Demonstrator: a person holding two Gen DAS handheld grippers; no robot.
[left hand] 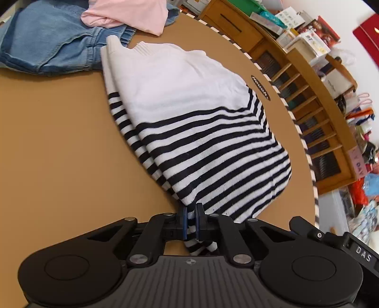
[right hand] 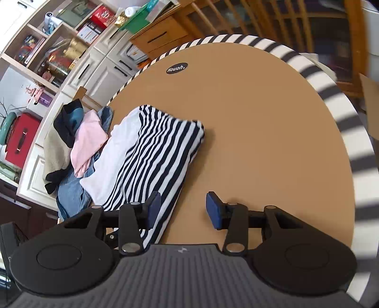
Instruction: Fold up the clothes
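The left gripper (left hand: pixel 192 214) points steeply down at the round brown table (left hand: pixel 52 132), and its blue pads are pressed together on the near corner of the striped sweater (left hand: pixel 189 123), so that a small piece of striped cloth hangs out under the jaws. The right gripper (right hand: pixel 182 209) also tilts downward, with its jaws spread and nothing pinched; its left pad (right hand: pixel 154 207) is over the near edge of the sweater (right hand: pixel 151 163), though I cannot say whether it touches the cloth, and the other pad is over bare table (right hand: pixel 260 142). The sweater lies folded, with its white upper part toward a heap of jeans (left hand: pixel 47 45) and a pink garment (left hand: pixel 125 14) at the far side. To the right of the sweater the table is bare up to its striped rim (right hand: pixel 319 78).
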